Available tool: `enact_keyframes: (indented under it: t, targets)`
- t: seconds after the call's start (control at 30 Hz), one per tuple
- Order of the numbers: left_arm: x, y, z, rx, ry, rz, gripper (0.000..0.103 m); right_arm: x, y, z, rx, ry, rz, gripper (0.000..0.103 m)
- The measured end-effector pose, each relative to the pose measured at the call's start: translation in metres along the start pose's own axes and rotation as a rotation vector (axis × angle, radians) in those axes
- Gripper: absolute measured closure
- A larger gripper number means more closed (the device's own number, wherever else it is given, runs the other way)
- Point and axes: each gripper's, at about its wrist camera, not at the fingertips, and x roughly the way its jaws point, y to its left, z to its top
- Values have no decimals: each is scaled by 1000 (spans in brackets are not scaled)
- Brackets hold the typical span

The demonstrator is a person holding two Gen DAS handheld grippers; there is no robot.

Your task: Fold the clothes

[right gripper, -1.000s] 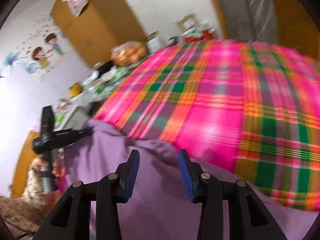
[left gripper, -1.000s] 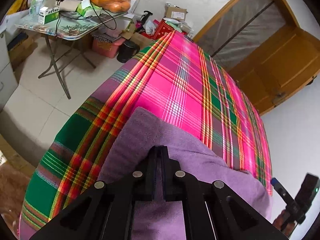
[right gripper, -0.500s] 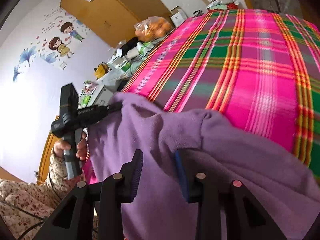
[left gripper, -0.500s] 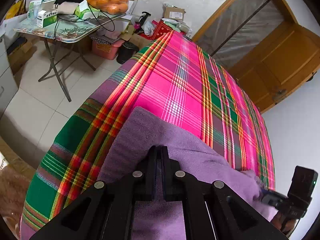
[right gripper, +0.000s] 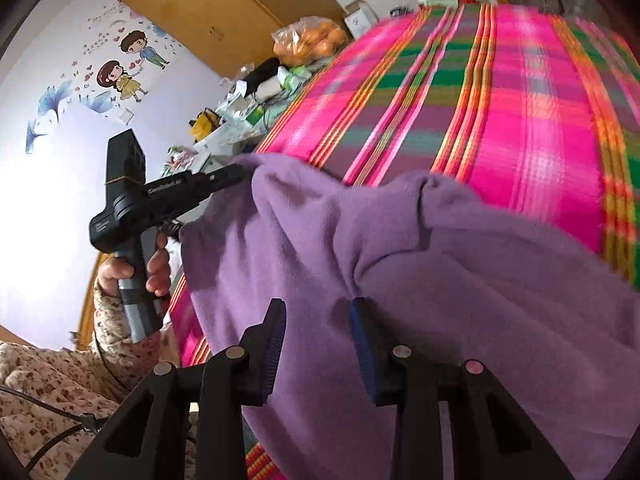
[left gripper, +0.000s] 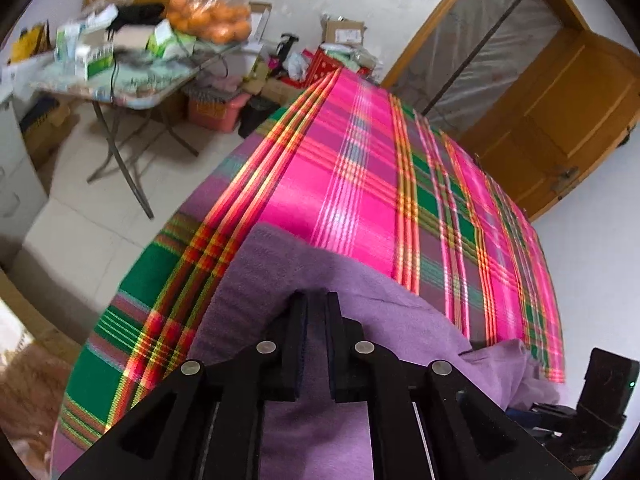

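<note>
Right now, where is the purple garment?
The purple garment lies on the near end of the plaid bedcover, bunched under the right tongs, its left edge at the left tongs.

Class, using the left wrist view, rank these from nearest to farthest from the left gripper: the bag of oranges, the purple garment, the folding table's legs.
1. Purple garment, right at the left gripper.
2. Folding table's legs, on the floor, upper left.
3. Bag of oranges, on the tabletop, far top.
</note>
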Motion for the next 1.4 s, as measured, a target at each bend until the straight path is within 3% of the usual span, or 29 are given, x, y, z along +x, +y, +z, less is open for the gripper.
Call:
enact_keyframes:
  t: [0.2, 0.3, 0.53, 0.73, 1.13, 1.4]
  targets:
    - [-16, -13, 0, 20, -70, -10, 94, -36, -8, 19, -9, -133, -91, 68]
    - [-19, -17, 1, 25, -78, -20, 94, -34, -28, 29, 25, -109, -119, 68]
    - [-13, -39, -7, 129, -55, -30, 94, -5, -54, 26, 91, 23, -17, 64]
    - [8, -55, -10, 191, 14, -91, 93, 7, -57, 30, 92, 31, 42, 61]
    - [29, -37, -9, 135, 63, -92, 93, 30, -46, 52, 54, 74, 80, 61]
    - [39, -29, -6, 95, 71, -114, 93, 24, -46, 67, 97, 14, 123, 63]
